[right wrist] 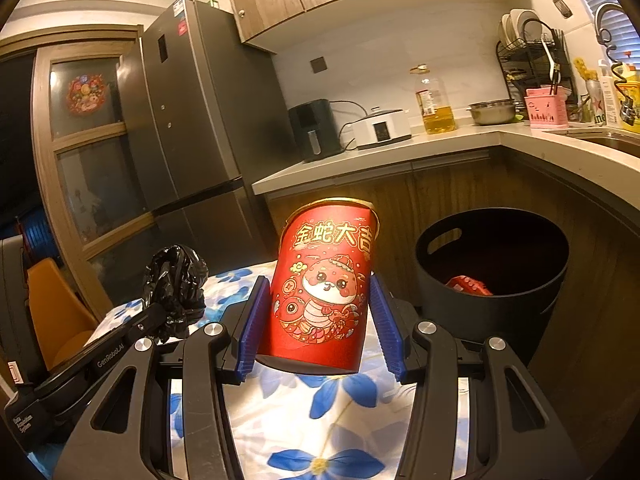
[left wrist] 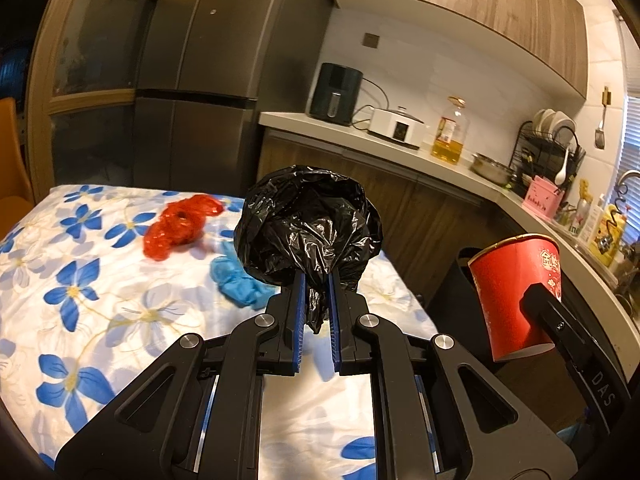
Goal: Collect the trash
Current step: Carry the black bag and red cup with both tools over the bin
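The left gripper [left wrist: 316, 280] pinches a black bag [left wrist: 308, 224] above the table [left wrist: 80, 280]. The right gripper [right wrist: 320, 320] clamps a red cup [right wrist: 324, 280] near the black bin [right wrist: 492, 272].

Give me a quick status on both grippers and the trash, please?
Left gripper shut on black bag. Right gripper shut on red cup, lifted. Bin open beside table, path clear.

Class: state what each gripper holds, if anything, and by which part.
Left gripper pinches the black plastic bag by its gathered lower end. Right gripper clamps the red paper cup across its sides.
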`<state>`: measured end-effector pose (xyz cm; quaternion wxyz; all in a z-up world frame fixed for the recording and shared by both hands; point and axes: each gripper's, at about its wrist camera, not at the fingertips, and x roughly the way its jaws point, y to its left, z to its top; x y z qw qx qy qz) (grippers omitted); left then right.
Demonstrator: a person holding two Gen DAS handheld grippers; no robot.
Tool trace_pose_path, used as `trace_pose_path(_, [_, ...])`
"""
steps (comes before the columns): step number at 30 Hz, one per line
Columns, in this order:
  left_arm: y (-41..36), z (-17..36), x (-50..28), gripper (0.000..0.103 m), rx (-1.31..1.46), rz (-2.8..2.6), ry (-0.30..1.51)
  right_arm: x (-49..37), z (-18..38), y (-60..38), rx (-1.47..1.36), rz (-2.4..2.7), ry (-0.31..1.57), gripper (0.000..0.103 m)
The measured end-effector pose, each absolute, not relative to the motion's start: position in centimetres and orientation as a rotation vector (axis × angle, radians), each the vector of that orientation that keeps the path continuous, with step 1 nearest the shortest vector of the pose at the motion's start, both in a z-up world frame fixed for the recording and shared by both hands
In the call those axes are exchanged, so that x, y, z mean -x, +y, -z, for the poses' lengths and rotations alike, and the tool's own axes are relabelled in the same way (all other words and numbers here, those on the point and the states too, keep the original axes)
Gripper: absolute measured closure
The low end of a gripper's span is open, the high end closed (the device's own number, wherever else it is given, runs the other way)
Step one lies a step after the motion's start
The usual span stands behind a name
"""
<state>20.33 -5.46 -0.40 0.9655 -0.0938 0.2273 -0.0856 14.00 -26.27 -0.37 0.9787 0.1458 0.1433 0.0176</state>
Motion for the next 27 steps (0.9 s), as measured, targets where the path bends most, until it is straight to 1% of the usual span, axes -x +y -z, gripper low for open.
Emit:
trace_pose_path(9, [-9.7,0.1,-21.2,0.093,0.158,0.247,0.457,-14.0,0.2,-29.9,-0.309,0.041,0.263,0.054])
trace_pose_path(27, [-21.4,-1.4,-23.6,0.093,0.083,0.436,0.395,-14.8,0.1,-38.5,-0.309,0.227,0.204,0.054])
